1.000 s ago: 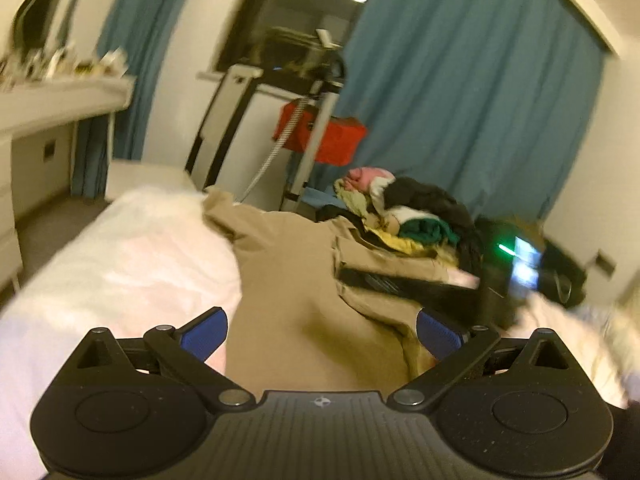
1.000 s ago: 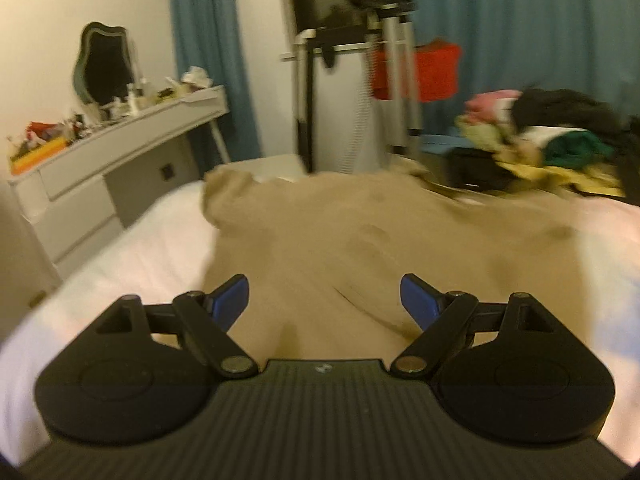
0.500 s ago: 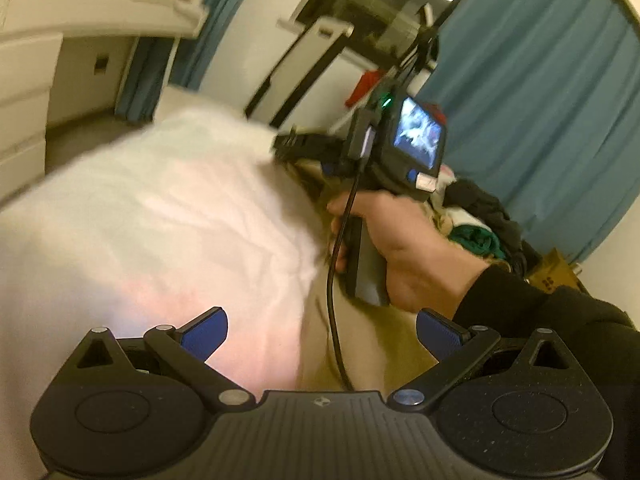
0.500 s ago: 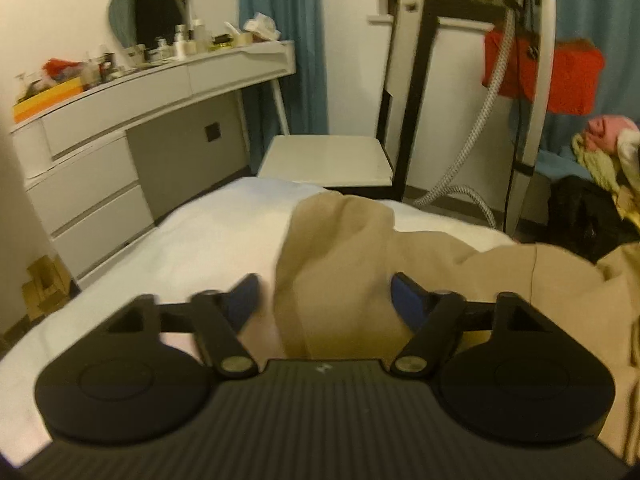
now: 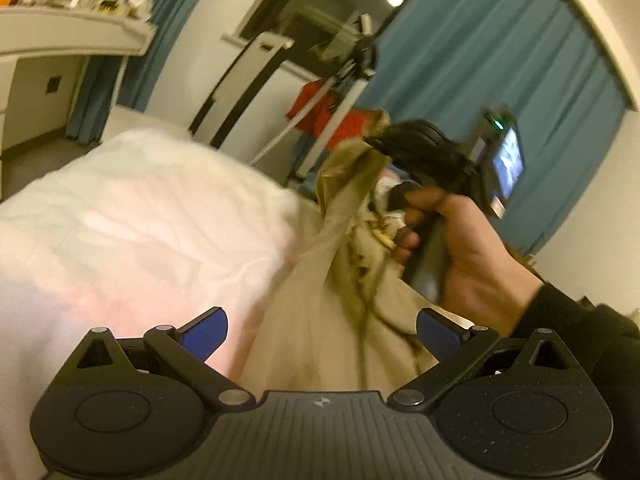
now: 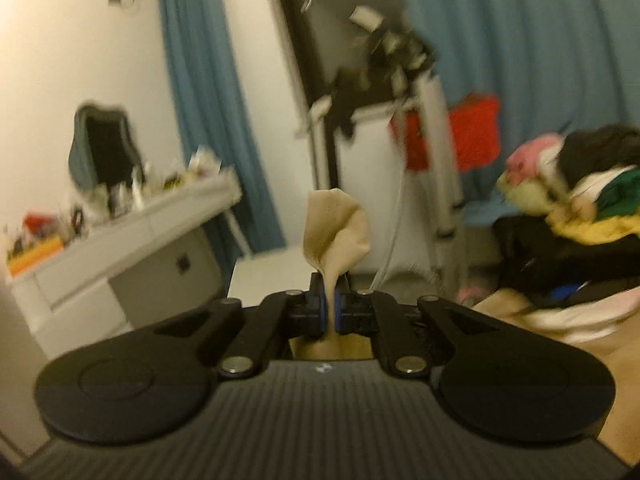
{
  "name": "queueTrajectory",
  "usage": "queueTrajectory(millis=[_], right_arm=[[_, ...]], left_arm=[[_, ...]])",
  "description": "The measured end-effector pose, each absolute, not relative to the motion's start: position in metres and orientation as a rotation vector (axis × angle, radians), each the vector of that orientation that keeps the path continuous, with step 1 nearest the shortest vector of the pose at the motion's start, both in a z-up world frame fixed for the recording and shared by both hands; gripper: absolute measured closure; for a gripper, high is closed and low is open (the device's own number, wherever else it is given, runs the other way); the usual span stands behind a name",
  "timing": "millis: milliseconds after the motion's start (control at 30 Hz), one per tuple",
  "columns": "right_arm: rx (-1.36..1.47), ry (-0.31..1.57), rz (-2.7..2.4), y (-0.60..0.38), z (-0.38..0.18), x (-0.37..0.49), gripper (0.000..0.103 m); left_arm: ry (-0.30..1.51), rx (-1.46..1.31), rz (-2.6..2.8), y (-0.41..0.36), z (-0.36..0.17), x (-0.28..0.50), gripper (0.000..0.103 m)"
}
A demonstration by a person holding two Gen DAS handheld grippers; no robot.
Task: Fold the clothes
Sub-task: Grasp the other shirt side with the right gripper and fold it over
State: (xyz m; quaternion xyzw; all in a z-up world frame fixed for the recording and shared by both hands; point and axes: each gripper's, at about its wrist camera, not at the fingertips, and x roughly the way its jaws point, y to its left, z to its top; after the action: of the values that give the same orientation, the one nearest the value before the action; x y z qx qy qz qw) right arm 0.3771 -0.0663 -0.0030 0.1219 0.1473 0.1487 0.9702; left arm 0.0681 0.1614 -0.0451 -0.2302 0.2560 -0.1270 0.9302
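Two tongs were at work. My right tongs (image 6: 329, 312) were clamped shut on a bunched corner of the beige garment (image 6: 334, 228), and the pinched cloth stood up above the blue pads (image 6: 319, 312) — lifted off the bed. My left tongs (image 5: 320, 330) hung wide open with nothing between the pads, just above the beige garment (image 5: 320, 340) where it trailed down beside the white bedding (image 5: 132, 236). My right hand (image 5: 468, 256) gripped its handle close ahead. A pile of clothes (image 6: 572, 196) sat off to the right, blurred.
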Motion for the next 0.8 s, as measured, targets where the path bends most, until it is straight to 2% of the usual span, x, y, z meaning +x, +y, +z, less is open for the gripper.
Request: queueTrajectory(millis=[200,300,467,633,667,733,767,800], right_arm=[[0.336,0.268,0.119,-0.177,-0.023,0.350,0.096],[0.377,0.342,0.048,-0.221,-0.068,0.357,0.096],[0.405,0.456,0.022,-0.246,-0.130,0.379,0.094],[0.389,0.476,0.048,-0.243,-0.134,0.380,0.091],[0.383,0.488,0.050,-0.242,-0.132,0.379,0.086],[0.405,0.513,0.065,-0.244,-0.124,0.371,0.065],[0.421,0.515,0.072,-0.245,-0.119,0.364,0.042],[0.429,0.506,0.077,-0.245,-0.115,0.356,0.025]], left_arm=[[0.530,-0.415,-0.312,0.126,-0.039,0.056,0.001],[0.582,-0.376,-0.323,0.107,-0.050,0.063,0.001],[0.658,-0.313,-0.314,0.080,-0.073,0.080,0.001],[0.710,-0.277,-0.294,0.061,-0.089,0.095,0.001],[0.714,-0.267,-0.289,0.058,-0.090,0.096,0.001],[0.714,-0.248,-0.282,0.055,-0.091,0.099,0.001],[0.712,-0.237,-0.280,0.052,-0.088,0.095,0.001],[0.709,-0.221,-0.280,0.051,-0.087,0.094,0.001]])
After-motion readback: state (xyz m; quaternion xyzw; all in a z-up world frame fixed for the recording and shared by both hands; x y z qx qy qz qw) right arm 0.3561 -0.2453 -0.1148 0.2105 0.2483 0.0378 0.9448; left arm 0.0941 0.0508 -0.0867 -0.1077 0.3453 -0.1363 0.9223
